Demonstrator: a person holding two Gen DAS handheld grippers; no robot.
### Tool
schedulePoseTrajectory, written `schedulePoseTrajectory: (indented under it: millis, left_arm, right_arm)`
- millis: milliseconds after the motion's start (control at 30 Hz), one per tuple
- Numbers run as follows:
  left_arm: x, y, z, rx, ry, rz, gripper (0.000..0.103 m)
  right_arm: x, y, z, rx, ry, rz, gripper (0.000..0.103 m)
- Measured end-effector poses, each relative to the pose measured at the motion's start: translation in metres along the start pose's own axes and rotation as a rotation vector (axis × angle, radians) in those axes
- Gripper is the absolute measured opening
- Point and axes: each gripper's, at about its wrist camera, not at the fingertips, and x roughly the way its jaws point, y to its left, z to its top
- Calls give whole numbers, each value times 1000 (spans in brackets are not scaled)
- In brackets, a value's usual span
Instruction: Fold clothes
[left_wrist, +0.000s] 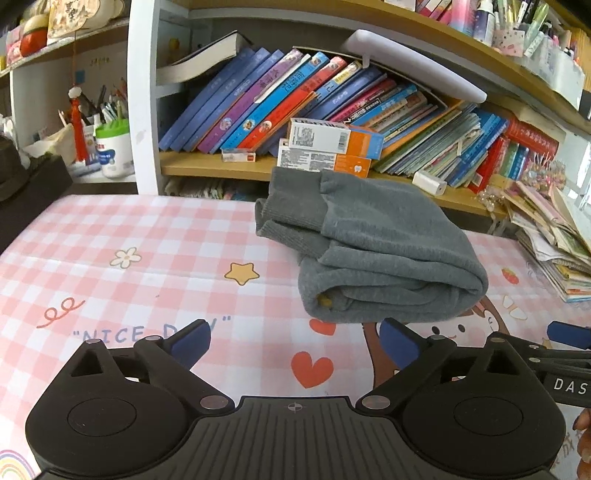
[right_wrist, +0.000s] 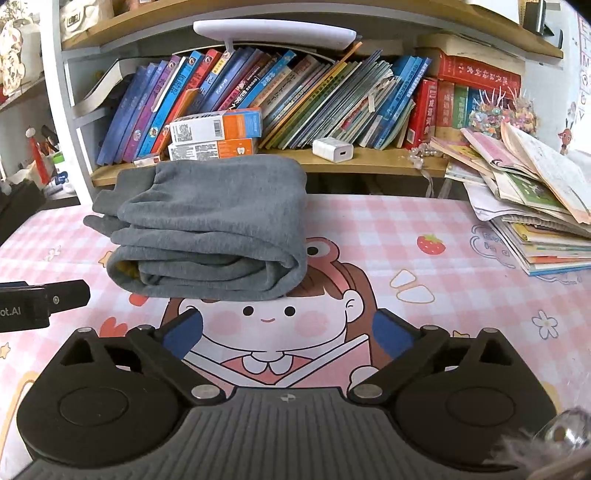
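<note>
Garment (right_wrist: 210, 229) is seen as a compact grey bundle, folded several times, lying on the tabletop (right_wrist: 406, 229) toward its far edge, just before the bookshelf (right_wrist: 369, 162). Left gripper (left_wrist: 295, 341) and right gripper (right_wrist: 288, 332) are both held short of it with fingers spread, nothing pinched. Folding is judged finished or at its last step. At most, the loose ribbed cuffs (left_wrist: 280, 221) at the bundle's left may need tucking.

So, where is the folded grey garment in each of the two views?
Left wrist: folded grey garment lies right of centre, beyond the open left gripper.
Right wrist: garment lies left of centre.
Shared landmark: orange and white boxes on the shelf behind it.
</note>
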Motion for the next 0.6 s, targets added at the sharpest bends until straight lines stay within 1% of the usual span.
schedulePoseTrajectory:
  millis: [100, 267, 500, 600]
  left_arm:
    - [-1, -2, -2, 1, 11, -8, 100]
    - [-3, -3, -4, 18, 7, -11, 100]
    - [-3, -2, -7, 30, 5, 19, 100]
    - [-3, -2, -7, 36, 4, 17, 103]
  right_arm:
    - [-1, 1, 0, -5, -1, -8, 100]
    - [-1, 1, -1, 0, -1, -17, 101]
    - [0, 1, -4, -3, 7, -22, 101]
    - [0, 0, -5, 4, 9, -25, 102]
